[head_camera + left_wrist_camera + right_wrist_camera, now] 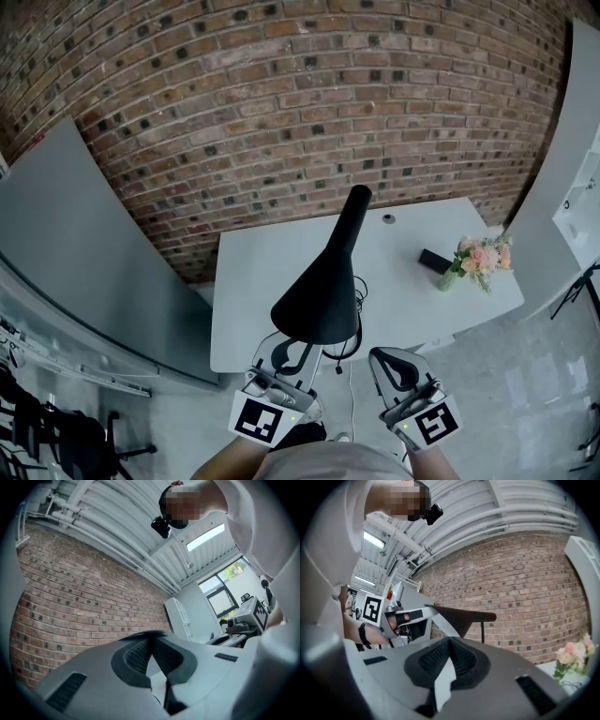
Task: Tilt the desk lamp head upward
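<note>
The black cone-shaped lamp head [319, 300] rises over the white desk [403, 281], its neck slanting up toward the brick wall. In the right gripper view the lamp head [464, 618] appears side-on, with its thin stand [482, 631] below. My left gripper [289, 354] sits just under the shade's near rim, jaws shut. A thin dark rim edge [140, 633] lies across the tips of the left gripper [151, 638]; nothing shows between its pads. My right gripper [401, 367] hangs to the right of the shade, shut and empty, and the right gripper [450, 640] stays apart from the lamp.
A vase of pink flowers [480, 258] and a small black box [434, 261] stand on the desk's right side, with a small round object [388, 218] near the back edge. A black cable [349, 345] hangs off the front edge. A grey panel [84, 253] stands at left.
</note>
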